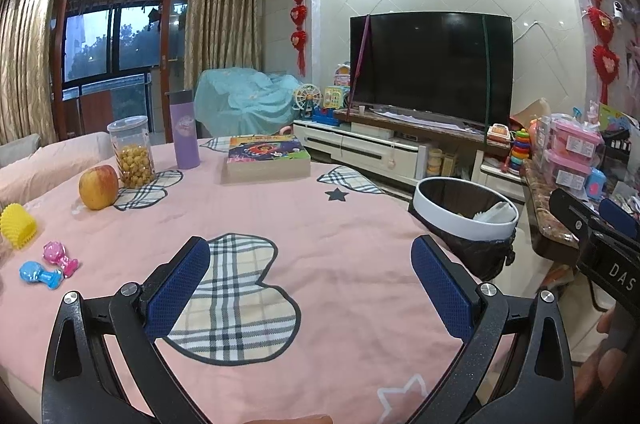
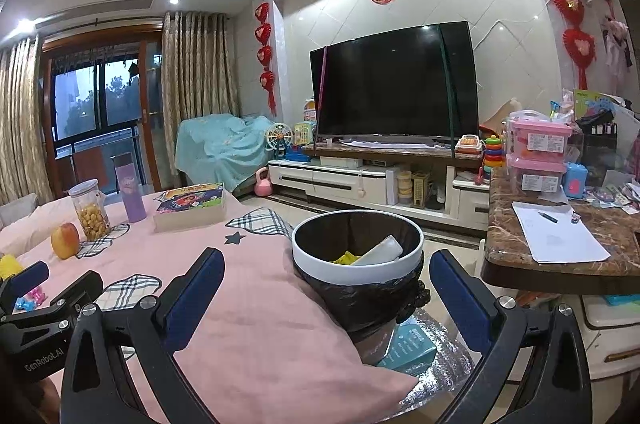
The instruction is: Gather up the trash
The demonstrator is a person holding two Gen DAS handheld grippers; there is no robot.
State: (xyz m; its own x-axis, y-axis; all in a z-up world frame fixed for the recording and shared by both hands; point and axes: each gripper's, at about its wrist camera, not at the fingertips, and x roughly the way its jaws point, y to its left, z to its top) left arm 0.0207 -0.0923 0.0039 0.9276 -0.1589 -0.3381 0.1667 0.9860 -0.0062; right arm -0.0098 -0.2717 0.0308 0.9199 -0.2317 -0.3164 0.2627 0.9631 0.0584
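Note:
A round trash bin with a white rim and a black bag stands off the right edge of the pink-clothed table. Inside it lie a white piece and something yellow. My right gripper is open and empty, its fingers either side of the bin from just in front. The left gripper is open and empty over a plaid heart patch on the cloth. The bin appears to its right, with the right gripper beyond.
At the table's left are an apple, a snack jar, a purple bottle, a book, a yellow toy and small pink and blue plastic pieces. A marble side table holds paper.

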